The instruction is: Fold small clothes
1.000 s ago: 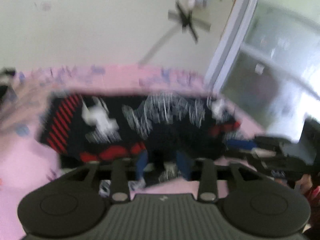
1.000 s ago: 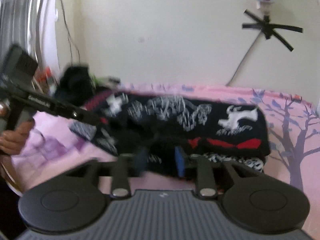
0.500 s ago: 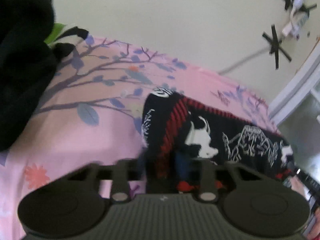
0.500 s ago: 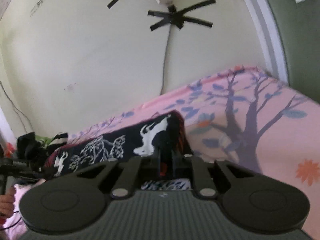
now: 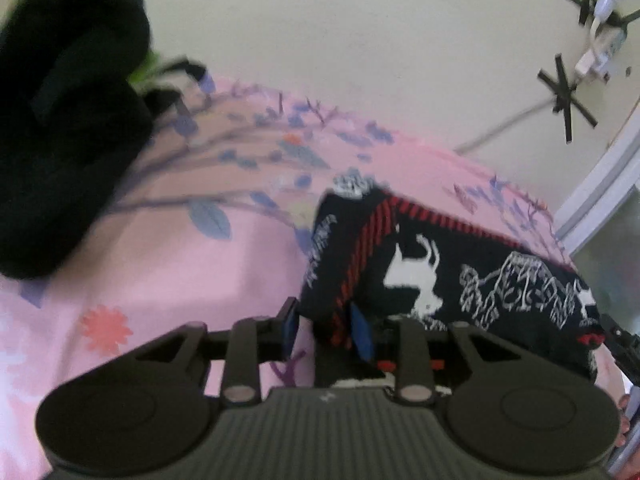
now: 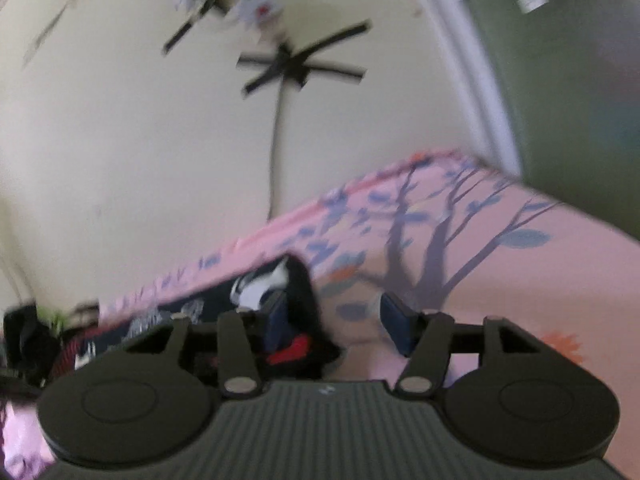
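the left gripper (image 5: 326, 330) and right gripper (image 6: 336, 326), jaws opening, let go of opposite ends of a dark patterned garment (image 5: 440, 280) lying folded on the pink bedsheet (image 5: 168, 272). the fabric sits loose between the pads. the release step appears in hand; next likely calls for backing clear without dragging cloth.

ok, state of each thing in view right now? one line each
left gripper: jaws opening, garment's end corner between them
right gripper: jaws opening, garment's other end by its left pad, not pinched
patterned garment: folded into a long strip, lying on the sheet
pink sheet: spread flat
black clothes pile: heaped, unfolded
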{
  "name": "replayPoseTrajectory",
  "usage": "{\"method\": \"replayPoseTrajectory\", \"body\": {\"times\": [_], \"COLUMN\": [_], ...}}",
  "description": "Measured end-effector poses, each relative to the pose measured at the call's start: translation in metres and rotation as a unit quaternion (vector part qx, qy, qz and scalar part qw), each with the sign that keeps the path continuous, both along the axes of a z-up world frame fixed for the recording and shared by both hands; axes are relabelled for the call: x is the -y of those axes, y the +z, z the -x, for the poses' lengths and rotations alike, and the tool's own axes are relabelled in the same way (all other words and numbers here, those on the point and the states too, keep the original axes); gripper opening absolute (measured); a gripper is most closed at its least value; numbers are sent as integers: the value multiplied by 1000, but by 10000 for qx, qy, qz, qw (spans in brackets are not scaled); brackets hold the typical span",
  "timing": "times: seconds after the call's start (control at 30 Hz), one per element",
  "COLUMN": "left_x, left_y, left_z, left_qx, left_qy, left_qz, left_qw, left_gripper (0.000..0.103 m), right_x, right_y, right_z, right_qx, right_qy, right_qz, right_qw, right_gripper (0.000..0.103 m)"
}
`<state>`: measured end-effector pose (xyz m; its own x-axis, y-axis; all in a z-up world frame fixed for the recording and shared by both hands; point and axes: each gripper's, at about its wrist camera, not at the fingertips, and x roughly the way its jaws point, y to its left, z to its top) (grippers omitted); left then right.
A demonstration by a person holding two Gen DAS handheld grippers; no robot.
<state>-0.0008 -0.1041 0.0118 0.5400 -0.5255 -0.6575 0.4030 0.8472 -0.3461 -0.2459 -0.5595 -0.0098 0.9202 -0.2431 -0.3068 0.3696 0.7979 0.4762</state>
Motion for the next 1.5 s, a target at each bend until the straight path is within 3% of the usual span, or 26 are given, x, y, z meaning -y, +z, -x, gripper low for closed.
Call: {"method": "replayPoseTrajectory", "body": {"times": [0.1,0.23,0.3,0.47,0.53,0.57,0.6,0.67,0.83,0.87,0.9,0.97,1.07,1.2,1.33,1.43,1.47,1.5], "left_x": [-15,3,26,75,86,91,92,92,93,90,88,80,80,107,138,144,141,138], "left_y": [28,52,50,22,7,-1,-8,-13,-10,-7,-3,5,16,19,-1,-24,-27,-30], "left_z": [8,11,11,-5,-12,-18,-21,-20,-21,-20,-18,-11,4,14,11,2,1,-1], "left_qx": [506,841,845,627,539,483,524,767,699,640,562,547,649,429,27,-427,-410,-436], "left_qy": [220,-151,-458,-921,-843,-781,-765,-780,-773,-765,-755,-767,-1070,-1817,-2186,-2195,-2187,-2199], "left_qz": [201,435,353,7,-207,-356,-414,-473,-512,-487,-420,-180,202,673,649,705,810,900], "left_qw": [9983,9954,9947,9938,9948,9951,9948,9929,9932,9938,9947,9954,9919,9801,9737,9721,9716,9704], "left_gripper": [27,27,27,27,26,25,25,24,24,24,24,31,31,31,31,29,29,27], "right_x": [2,-18,-34,-59,-58,-57,-53,-38,-30,-27,-24,-16,-1,14,10,-2,-5,-8], "right_y": [17,40,45,36,24,17,11,6,3,6,11,20,24,4,-11,-9,-10,-11], "right_z": [7,-20,-44,-106,-132,-141,-145,-149,-135,-130,-117,-80,-26,3,-1,-12,-18,-25], "right_qx": [215,236,79,-602,-1049,-1225,-1146,-1025,-815,-774,-684,-208,54,-255,-546,-517,-521,-481], "right_qy": [-55,787,1305,2195,2141,1966,1914,1815,1758,1686,1580,1316,835,746,857,996,1007,1022], "right_qz": [164,459,645,865,897,1058,1172,696,347,202,34,-178,-506,-1377,-1731,-1615,-1548,-1533], "right_qw": [9996,9956,9893,9699,9670,9670,9677,9756,9804,9824,9851,9909,9952,9873,9796,9805,9814,9817], "right_gripper": [46,34,29,29,18,2,0,0,0,0,22,50,54,54,54,55,60,59]}}
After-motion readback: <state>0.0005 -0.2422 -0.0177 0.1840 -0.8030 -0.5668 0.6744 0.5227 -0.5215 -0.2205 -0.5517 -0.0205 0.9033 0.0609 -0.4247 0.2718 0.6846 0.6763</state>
